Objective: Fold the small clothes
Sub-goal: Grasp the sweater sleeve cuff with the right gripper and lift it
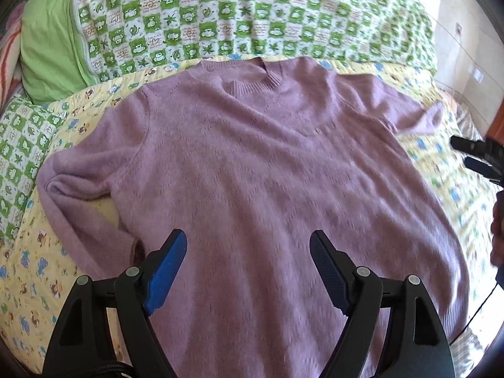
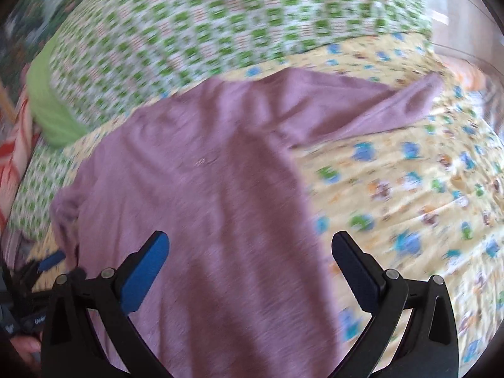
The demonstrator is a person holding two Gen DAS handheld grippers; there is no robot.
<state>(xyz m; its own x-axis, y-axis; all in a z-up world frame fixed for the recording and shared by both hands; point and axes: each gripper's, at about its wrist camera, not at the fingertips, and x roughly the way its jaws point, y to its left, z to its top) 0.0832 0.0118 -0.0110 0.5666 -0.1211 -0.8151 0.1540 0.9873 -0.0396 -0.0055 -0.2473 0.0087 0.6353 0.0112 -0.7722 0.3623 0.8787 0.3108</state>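
Note:
A mauve knitted sweater (image 1: pixel 252 170) lies flat and face up on the bed, collar at the far side. Its left sleeve (image 1: pixel 72 195) is bent down along the body; its right sleeve (image 1: pixel 415 110) stretches out to the side. My left gripper (image 1: pixel 249 249) hovers open over the sweater's lower body, holding nothing. My right gripper (image 2: pixel 250 252) is open too, above the sweater's (image 2: pixel 195 189) right side edge, with the right sleeve (image 2: pixel 378 110) ahead of it. The right wrist view is blurred by motion. The right gripper's fingertips (image 1: pixel 472 154) show at the right edge of the left wrist view.
The sweater rests on a yellow cartoon-print bedsheet (image 1: pixel 41 277) (image 2: pixel 409 195). A green-and-white checked quilt (image 1: pixel 239 15) lies behind it, with a plain green pillow (image 1: pixel 50 53) at the far left. A tiled floor (image 1: pixel 466 47) shows beyond the bed's right side.

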